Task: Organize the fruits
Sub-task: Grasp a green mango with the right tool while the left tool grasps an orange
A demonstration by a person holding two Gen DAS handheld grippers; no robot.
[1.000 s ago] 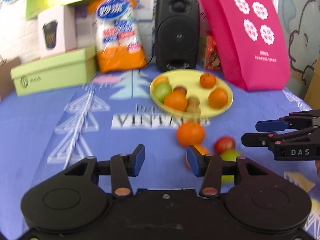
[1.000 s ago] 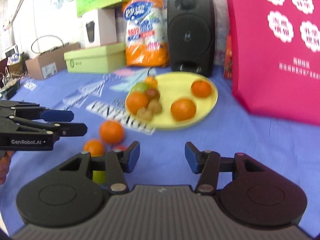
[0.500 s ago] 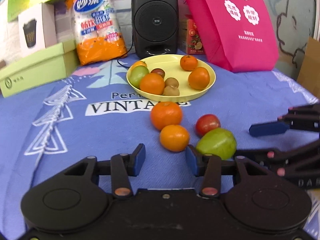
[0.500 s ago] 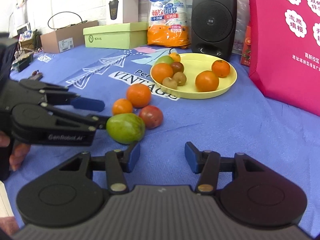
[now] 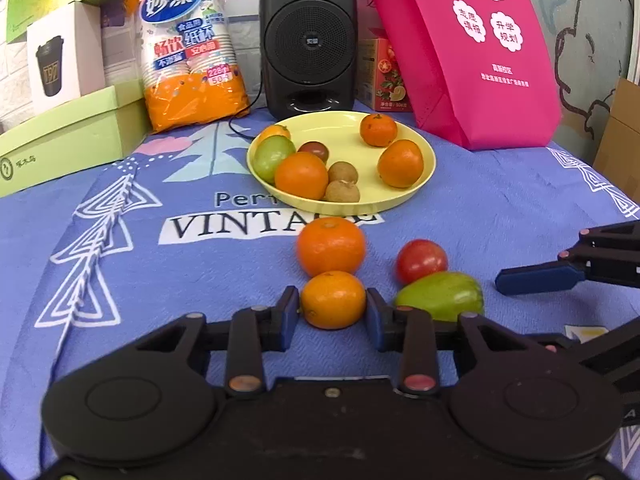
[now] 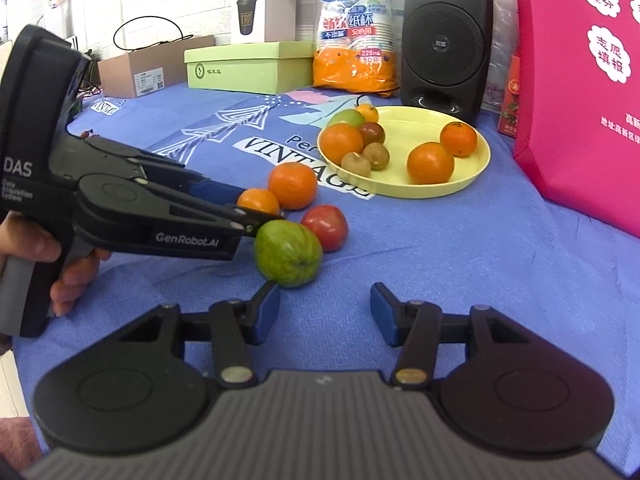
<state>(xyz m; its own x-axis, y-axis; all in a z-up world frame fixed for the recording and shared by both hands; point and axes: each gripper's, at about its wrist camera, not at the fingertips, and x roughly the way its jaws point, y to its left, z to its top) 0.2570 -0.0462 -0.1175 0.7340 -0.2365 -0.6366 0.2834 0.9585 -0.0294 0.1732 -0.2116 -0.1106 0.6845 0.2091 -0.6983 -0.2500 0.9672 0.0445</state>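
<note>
On the blue cloth a small orange (image 5: 333,300) sits between the blue pads of my left gripper (image 5: 332,310). Its jaws are closing and both pads touch the fruit. From the right wrist view the left gripper (image 6: 260,204) reaches in from the left around the same small orange (image 6: 256,199). A larger orange (image 5: 331,246), a red tomato (image 5: 421,260) and a green fruit (image 5: 440,294) lie beside it. My right gripper (image 6: 324,308) hovers just short of the green fruit (image 6: 288,254), jaws opening, nothing between them. The yellow plate (image 5: 420,184) behind holds several fruits.
A black speaker (image 5: 308,36), a pink bag (image 5: 472,60), an orange pack of paper cups (image 5: 188,48) and a green box (image 5: 68,136) line the back of the table. A person's hand (image 6: 76,276) holds the left gripper's handle.
My left gripper moved forward over the small orange and its jaws narrowed onto it. The right gripper drew nearer to the green fruit.
</note>
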